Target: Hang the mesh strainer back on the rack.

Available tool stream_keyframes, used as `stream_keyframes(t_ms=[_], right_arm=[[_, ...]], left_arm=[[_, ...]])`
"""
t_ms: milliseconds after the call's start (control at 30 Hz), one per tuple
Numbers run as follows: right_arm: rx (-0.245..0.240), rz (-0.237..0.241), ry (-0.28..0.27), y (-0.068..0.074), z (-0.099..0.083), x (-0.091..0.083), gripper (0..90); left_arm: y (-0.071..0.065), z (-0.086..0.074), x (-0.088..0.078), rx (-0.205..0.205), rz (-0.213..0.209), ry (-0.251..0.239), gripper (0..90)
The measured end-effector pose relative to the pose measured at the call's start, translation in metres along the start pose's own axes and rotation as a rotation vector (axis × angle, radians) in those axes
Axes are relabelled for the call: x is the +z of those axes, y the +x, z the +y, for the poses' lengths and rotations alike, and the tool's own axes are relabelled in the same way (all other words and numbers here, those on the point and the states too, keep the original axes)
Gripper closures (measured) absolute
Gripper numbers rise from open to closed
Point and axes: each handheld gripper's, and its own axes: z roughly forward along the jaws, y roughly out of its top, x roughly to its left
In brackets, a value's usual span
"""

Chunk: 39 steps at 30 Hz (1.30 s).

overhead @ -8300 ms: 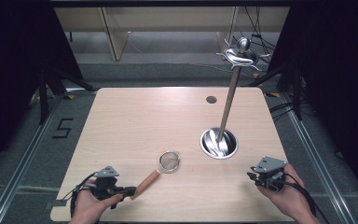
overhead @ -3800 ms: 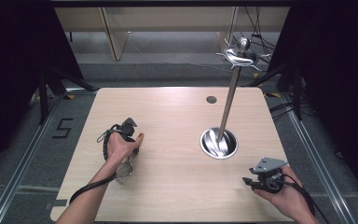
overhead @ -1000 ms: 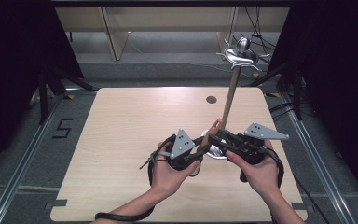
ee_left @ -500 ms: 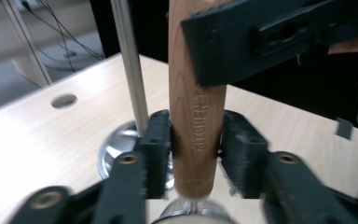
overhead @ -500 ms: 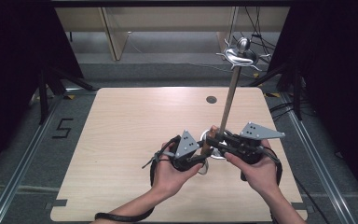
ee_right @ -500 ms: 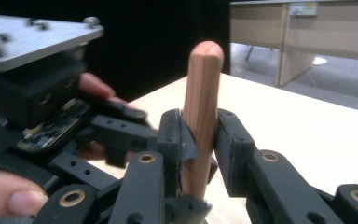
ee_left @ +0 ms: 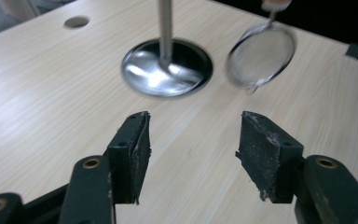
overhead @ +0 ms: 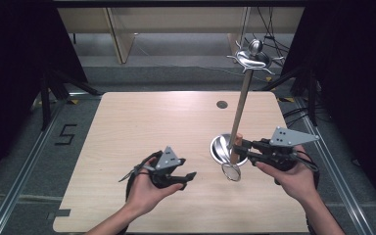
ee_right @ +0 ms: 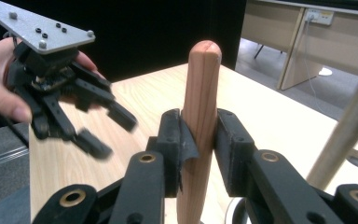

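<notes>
A small metal strainer (overhead: 231, 172) with a wooden handle (overhead: 236, 146) hangs mesh-down just in front of a stand's round steel base (overhead: 218, 148). My right gripper (overhead: 238, 148) is shut on that handle (ee_right: 203, 93), which stands upright between its jaws (ee_right: 200, 149). The stand's thin pole (overhead: 240, 110) rises to a hooked top (overhead: 252, 58). My left gripper (overhead: 188, 178) is open and holds nothing, a hand's width left of the strainer. In the left gripper view its jaws (ee_left: 192, 156) face the mesh ring (ee_left: 261, 55) and the base (ee_left: 167, 67).
A round cable hole (overhead: 222, 104) lies in the tabletop behind the stand. The light wooden table (overhead: 142, 127) has bare room on its left half. The pole (ee_right: 349, 130) crosses close on the right in the right gripper view, where the left gripper (ee_right: 100, 126) is also seen.
The two grippers met at the strainer by the stand. My left gripper has since let go and drawn back to the left, while the right keeps the handle, now upright.
</notes>
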Motion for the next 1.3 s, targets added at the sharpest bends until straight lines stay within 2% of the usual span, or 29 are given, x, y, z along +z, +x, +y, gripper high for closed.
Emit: stream_keyframes(t_ms=[67, 133, 167, 200, 233, 267, 300, 333, 367, 400, 500, 533, 567, 600, 633, 667, 700, 733, 767, 800, 867, 900, 933, 1000, 1067, 1133, 1167, 1233, 1300], right_arm=[[0.006, -0.004, 0.003, -0.003, -0.002, -0.004, 73.9], [0.006, 0.000, 0.012, -0.007, -0.003, -0.009, 73.9], [0.010, -0.012, 0.006, -0.007, -0.004, -0.011, 73.9], [-0.014, -0.015, 0.008, -0.011, -0.004, -0.013, 73.9], [0.011, -0.015, -0.002, -0.011, -0.005, -0.013, 73.9], [0.016, -0.013, -0.001, -0.011, -0.005, -0.014, 73.9], [0.007, -0.011, 0.002, -0.014, -0.005, -0.016, 73.9], [0.008, -0.004, -0.009, -0.016, -0.005, -0.016, 73.9], [0.018, -0.015, -0.002, -0.016, -0.004, -0.018, 73.9], [0.016, -0.024, -0.019, -0.017, -0.003, -0.018, 73.9], [0.005, -0.011, -0.012, -0.022, 0.003, -0.024, 73.9], [0.003, -0.010, -0.019, -0.023, 0.005, -0.025, 73.9], [-0.009, -0.019, -0.033, -0.026, 0.008, -0.027, 73.9], [-0.001, -0.023, -0.041, -0.027, 0.011, -0.028, 73.9], [-0.021, -0.030, -0.053, -0.031, 0.015, -0.030, 73.9], [-0.008, -0.030, -0.056, -0.031, 0.017, -0.030, 73.9], [-0.027, -0.039, -0.059, -0.033, 0.021, -0.031, 73.9], [-0.005, -0.038, -0.065, -0.032, 0.023, -0.031, 74.0], [-0.015, -0.036, -0.060, -0.033, 0.026, -0.032, 74.0], [-0.007, -0.030, -0.065, -0.033, 0.028, -0.032, 74.0], [-0.021, -0.025, -0.069, -0.034, 0.033, -0.031, 74.0], [-0.031, -0.026, -0.067, -0.035, 0.037, -0.030, 74.0], [-0.027, -0.015, -0.072, -0.035, 0.040, -0.028, 74.0], [-0.022, -0.023, -0.068, -0.035, 0.043, -0.026, 74.0], [-0.018, -0.011, -0.068, -0.035, 0.046, -0.024, 74.0], [-0.040, -0.008, -0.075, -0.037, 0.050, -0.022, 74.0], [-0.024, 0.004, -0.067, -0.036, 0.052, -0.020, 74.0], [-0.047, 0.003, -0.065, -0.037, 0.057, -0.019, 74.0], [-0.041, 0.020, -0.065, -0.037, 0.062, -0.017, 74.0]], left_arm=[[0.010, -0.011, -0.011, -0.001, 0.025, 0.011, 42.4], [0.019, -0.022, -0.022, -0.022, 0.057, 0.027, 42.4], [0.023, -0.028, -0.028, -0.051, 0.076, 0.029, 42.3], [0.027, -0.034, -0.033, -0.051, 0.087, 0.029, 42.4], [0.030, -0.039, -0.037, -0.069, 0.098, 0.028, 42.4], [0.034, -0.048, -0.042, -0.101, 0.108, 0.014, 42.4], [0.037, -0.053, -0.045, -0.112, 0.117, 0.019, 42.4], [0.040, -0.060, -0.050, -0.141, 0.133, 0.025, 42.4], [0.042, -0.065, -0.054, -0.151, 0.139, 0.026, 42.3], [0.044, -0.069, -0.058, -0.164, 0.145, 0.032, 42.1], [0.048, -0.078, -0.065, -0.190, 0.162, 0.031, 41.9], [0.048, -0.081, -0.065, -0.211, 0.165, 0.019, 41.9], [0.051, -0.082, -0.067, -0.187, 0.162, 0.047, 41.7], [0.050, -0.082, -0.065, -0.212, 0.163, 0.021, 41.7], [0.050, -0.082, -0.065, -0.216, 0.162, 0.017, 41.5], [0.049, -0.081, -0.064, -0.224, 0.163, 0.013, 41.5], [0.049, -0.080, -0.064, -0.216, 0.156, 0.020, 41.4], [0.048, -0.080, -0.062, -0.219, 0.154, 0.010, 41.4], [0.048, -0.080, -0.062, -0.212, 0.155, 0.011, 41.3], [0.049, -0.079, -0.063, -0.189, 0.151, 0.033, 41.3], [0.048, -0.079, -0.062, -0.209, 0.159, 0.019, 41.2], [0.048, -0.079, -0.062, -0.209, 0.159, 0.019, 41.2], [0.049, -0.079, -0.063, -0.192, 0.152, 0.028, 41.1], [0.048, -0.080, -0.062, -0.221, 0.158, 0.007, 41.0], [0.048, -0.080, -0.061, -0.221, 0.160, 0.004, 41.0], [0.048, -0.081, -0.061, -0.227, 0.155, 0.005, 40.9], [0.048, -0.081, -0.061, -0.224, 0.154, 0.008, 40.9], [0.048, -0.081, -0.060, -0.223, 0.153, 0.006, 40.8], [0.048, -0.080, -0.061, -0.219, 0.153, 0.009, 40.7]])
